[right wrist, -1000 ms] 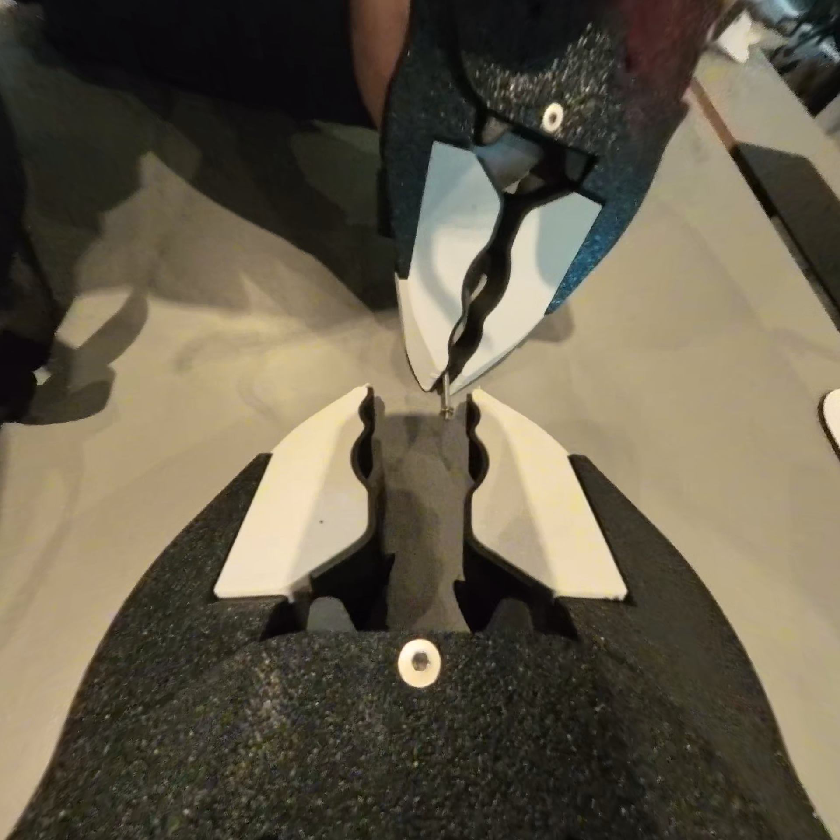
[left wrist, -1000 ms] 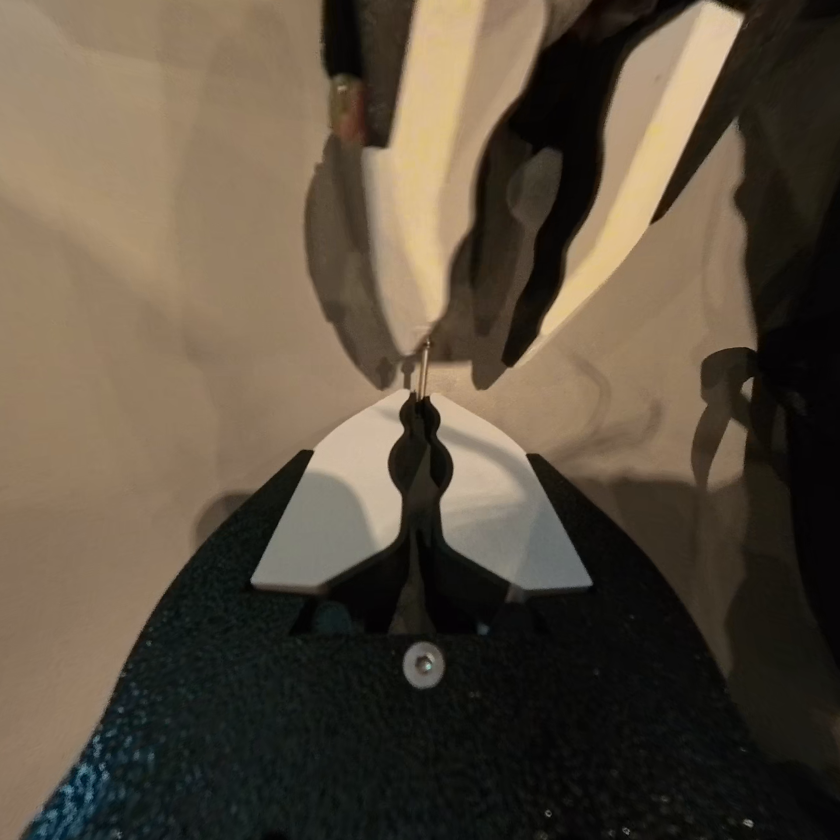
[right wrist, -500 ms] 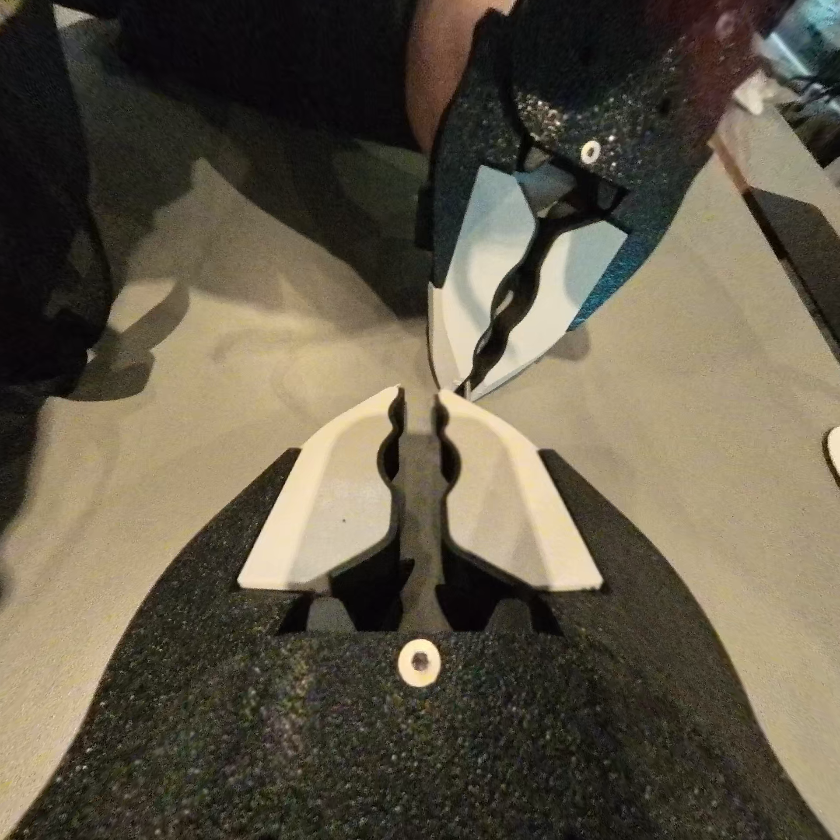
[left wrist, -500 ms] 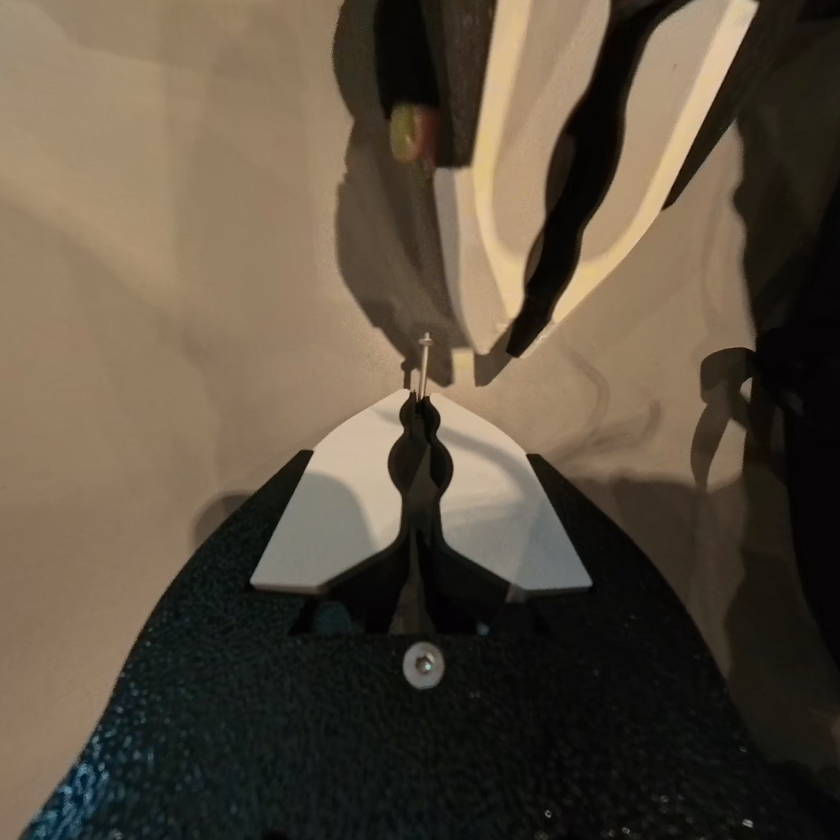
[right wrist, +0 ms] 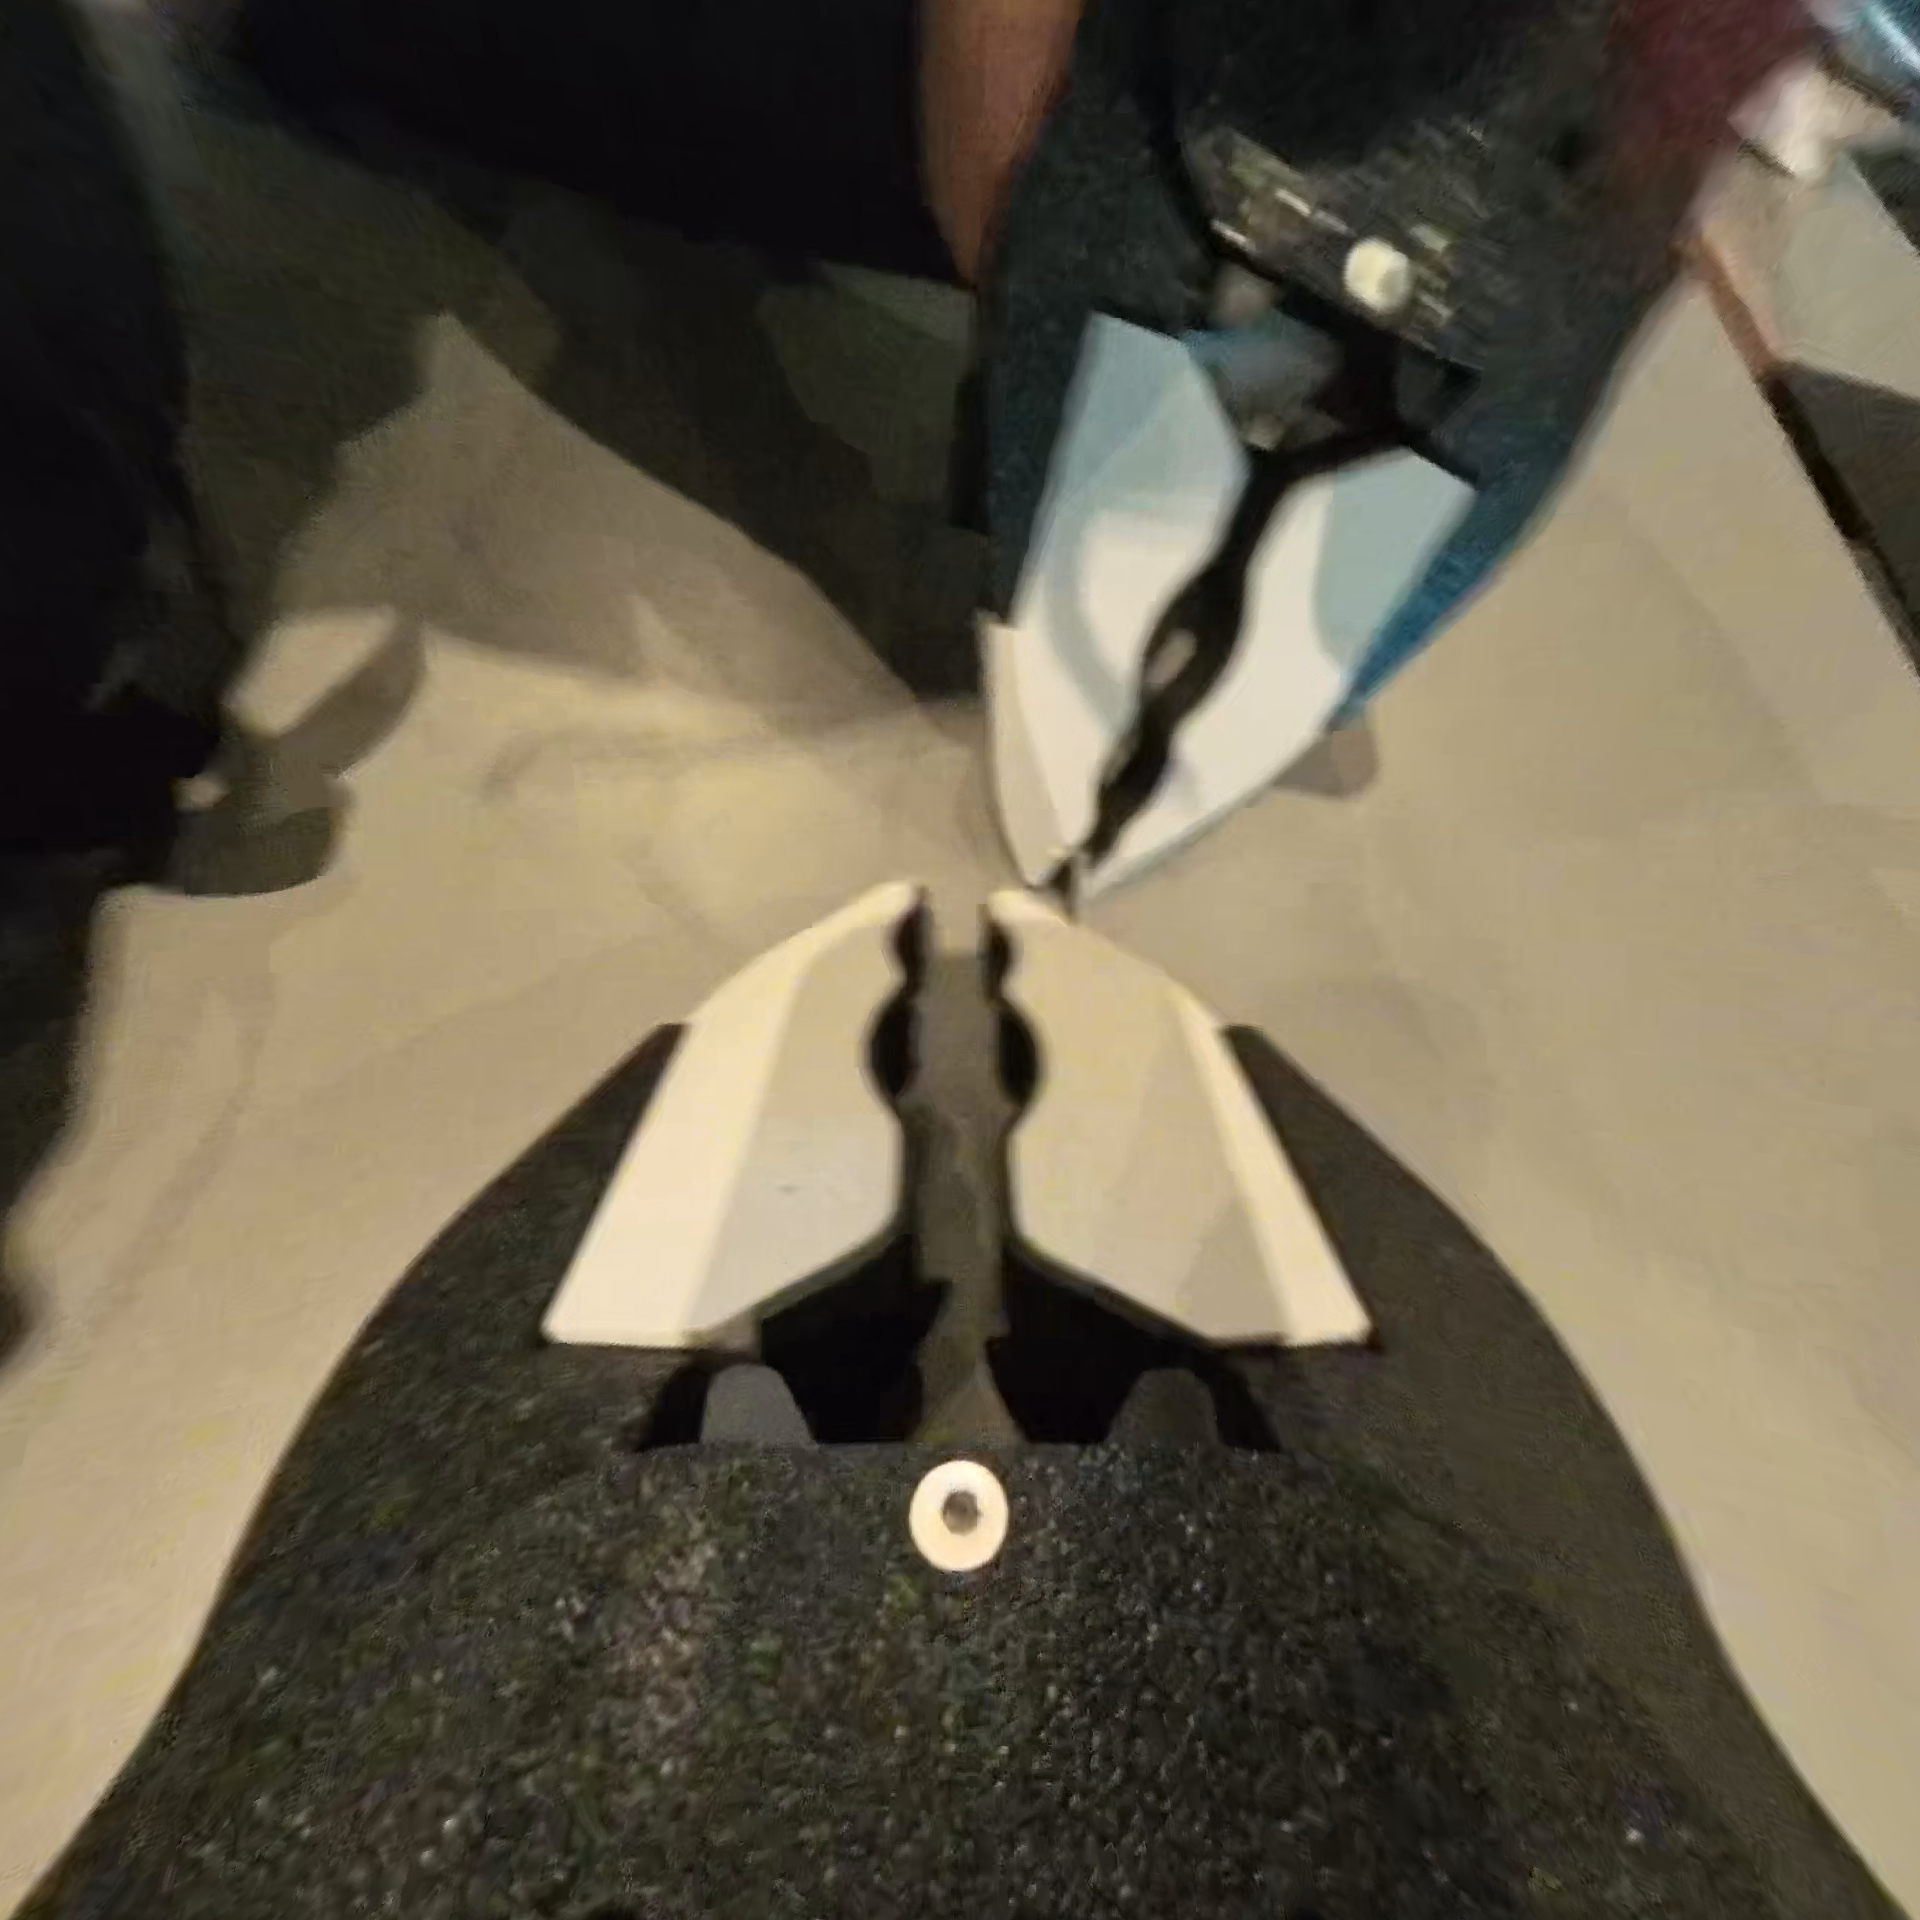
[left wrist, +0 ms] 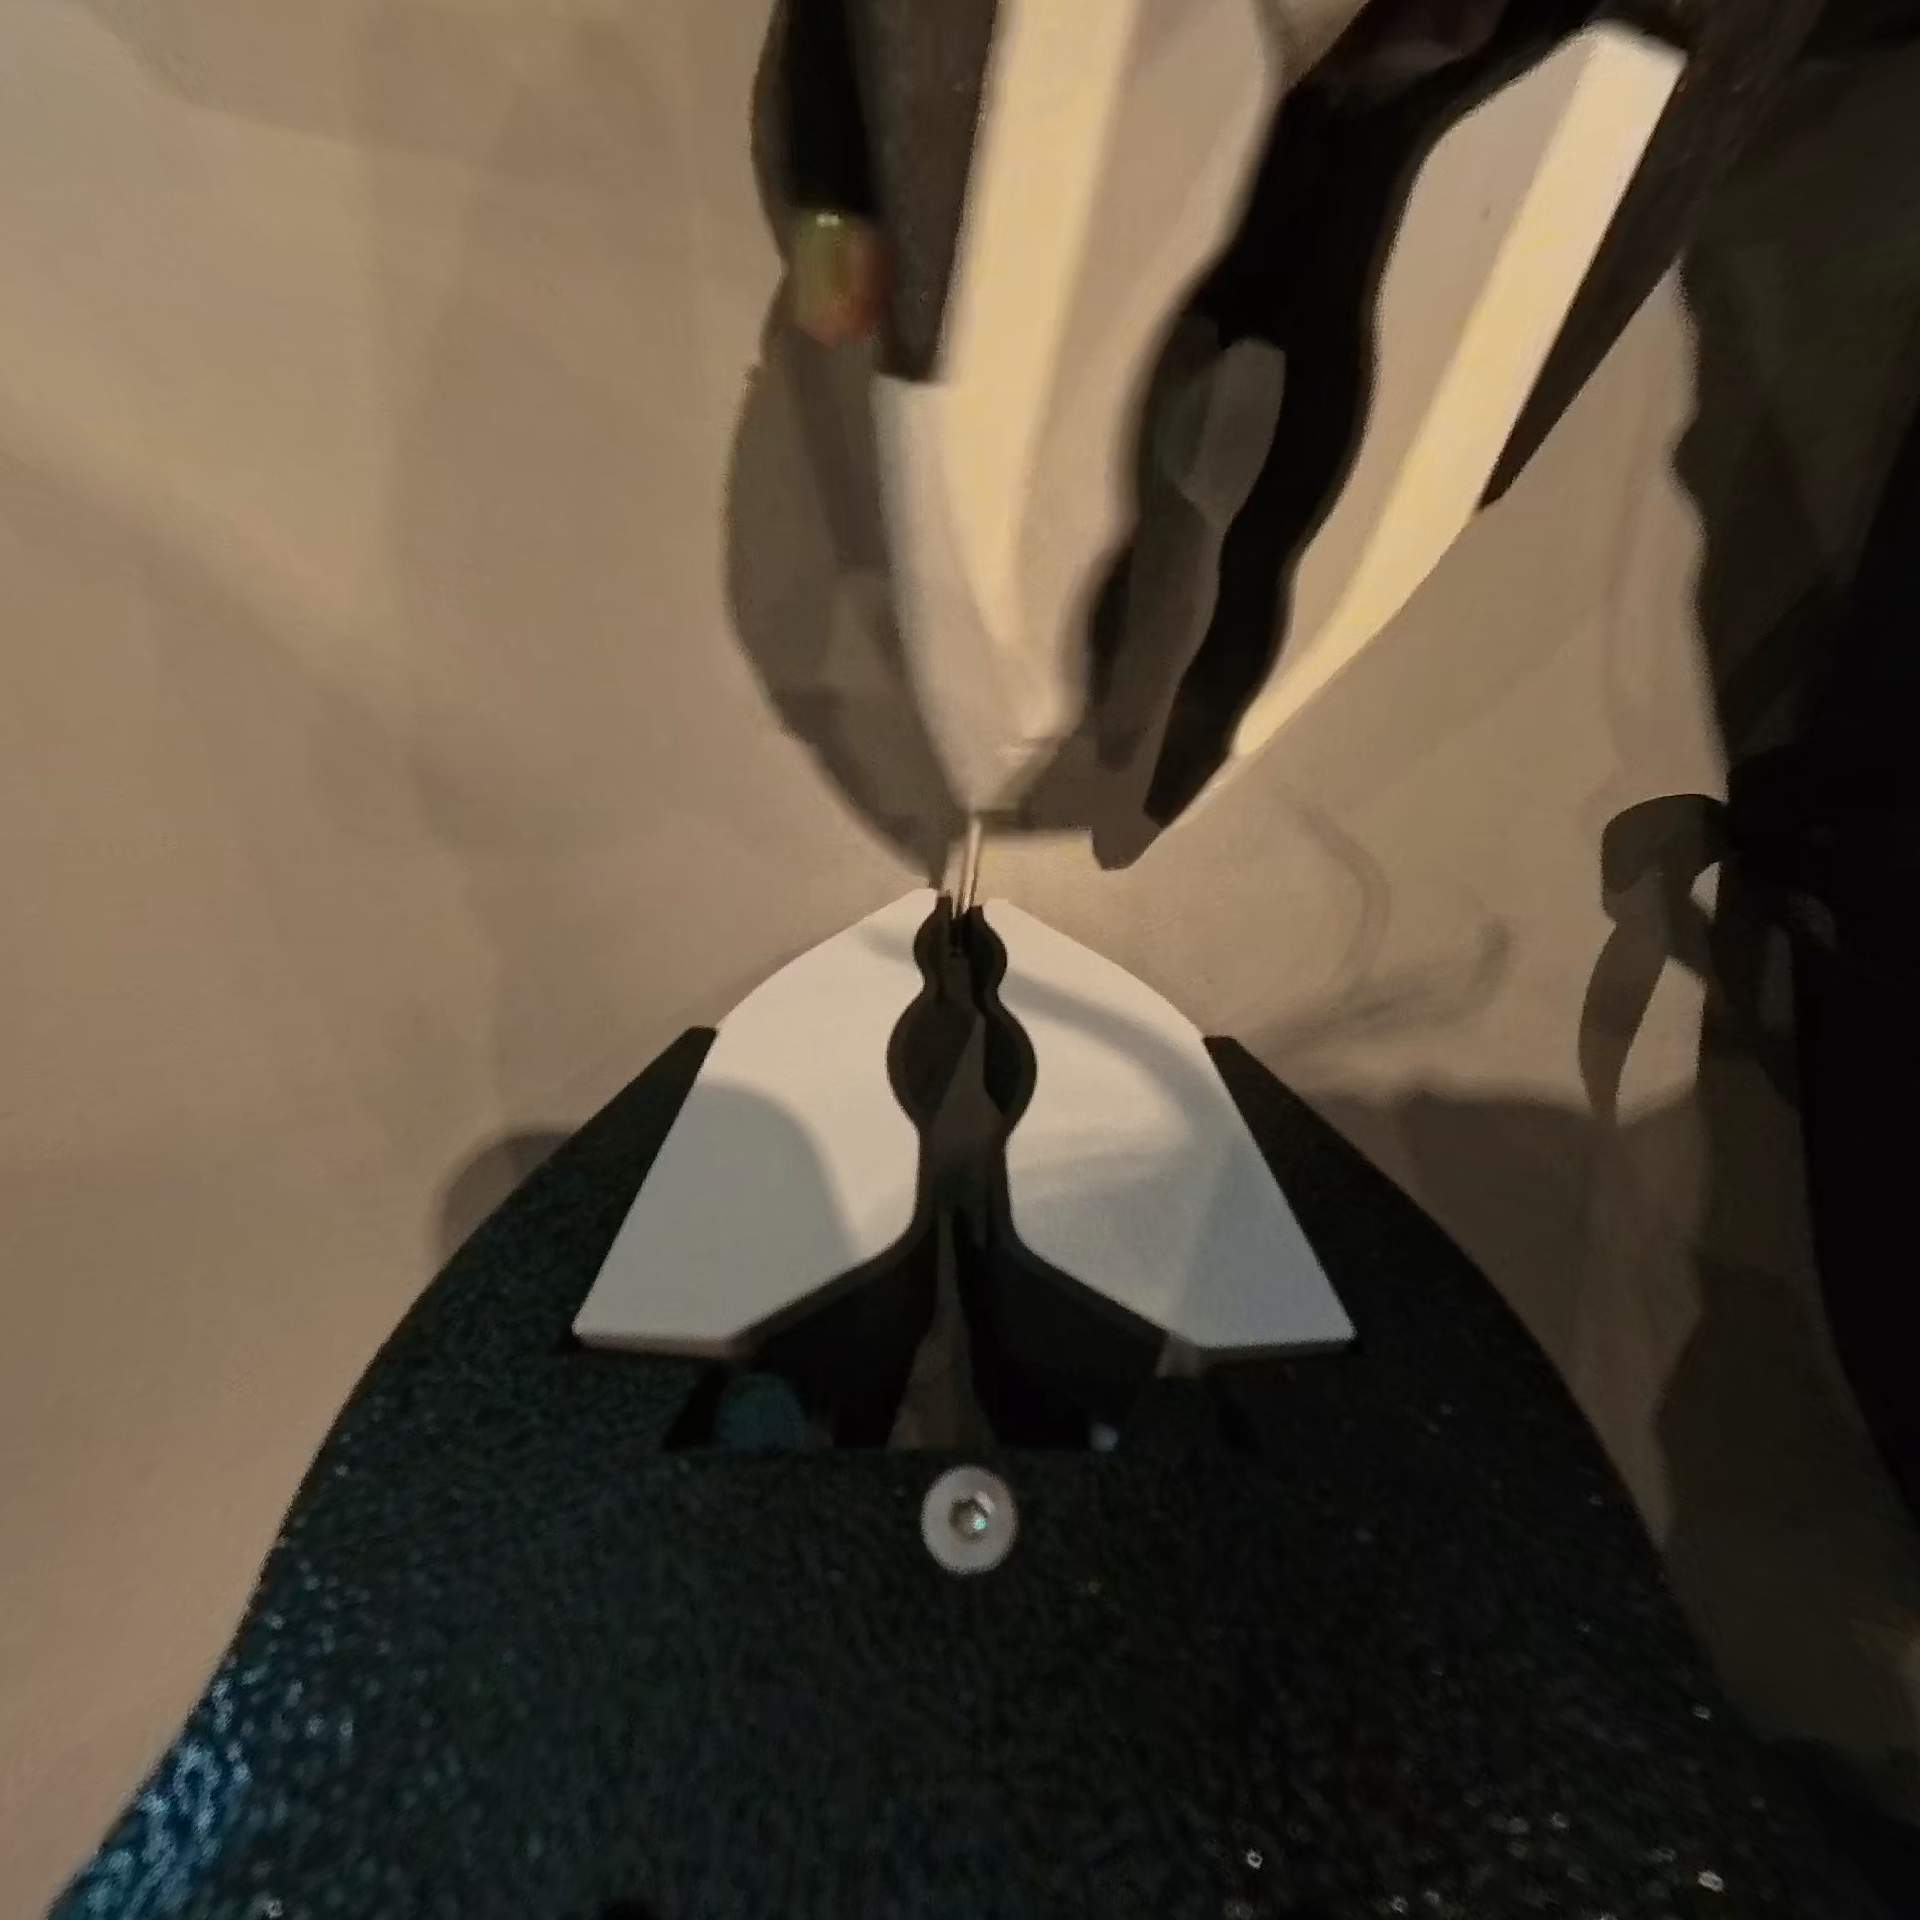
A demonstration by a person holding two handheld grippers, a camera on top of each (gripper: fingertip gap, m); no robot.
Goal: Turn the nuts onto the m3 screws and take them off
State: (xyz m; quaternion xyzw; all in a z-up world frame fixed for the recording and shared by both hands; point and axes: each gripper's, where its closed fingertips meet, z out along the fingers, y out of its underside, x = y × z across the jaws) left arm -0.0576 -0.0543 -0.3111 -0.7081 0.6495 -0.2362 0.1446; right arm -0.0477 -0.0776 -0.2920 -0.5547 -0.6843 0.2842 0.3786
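My left gripper (left wrist: pixel 961 906) is shut on a thin metal screw (left wrist: pixel 974 857). The screw sticks out forward from its tips, above the beige table (left wrist: pixel 312 727). My right gripper (left wrist: pixel 1122 790) comes in from above with its jaws apart. One of its white fingers (left wrist: pixel 992 769) touches the screw's far end and hides it. In the right wrist view my right gripper (right wrist: pixel 954 906) is open, with nothing between its pads. The shut left gripper (right wrist: pixel 1070 878) meets the tip of my right-hand finger (right wrist: pixel 1023 914). I cannot make out a nut; both views are blurred.
A person's arm (right wrist: pixel 987 114) and dark clothing (right wrist: pixel 83 520) are at the back and left of the right wrist view. A dark flat object (right wrist: pixel 1860 488) lies at the table's right edge. Shadows cross the beige table (right wrist: pixel 1558 935). The grippers are tip to tip, or close to it.
My right gripper's jaws narrowed from wide to a small gap. It drew away from the screw's tip half a second ago and has come back onto it. My left gripper kept its hold.
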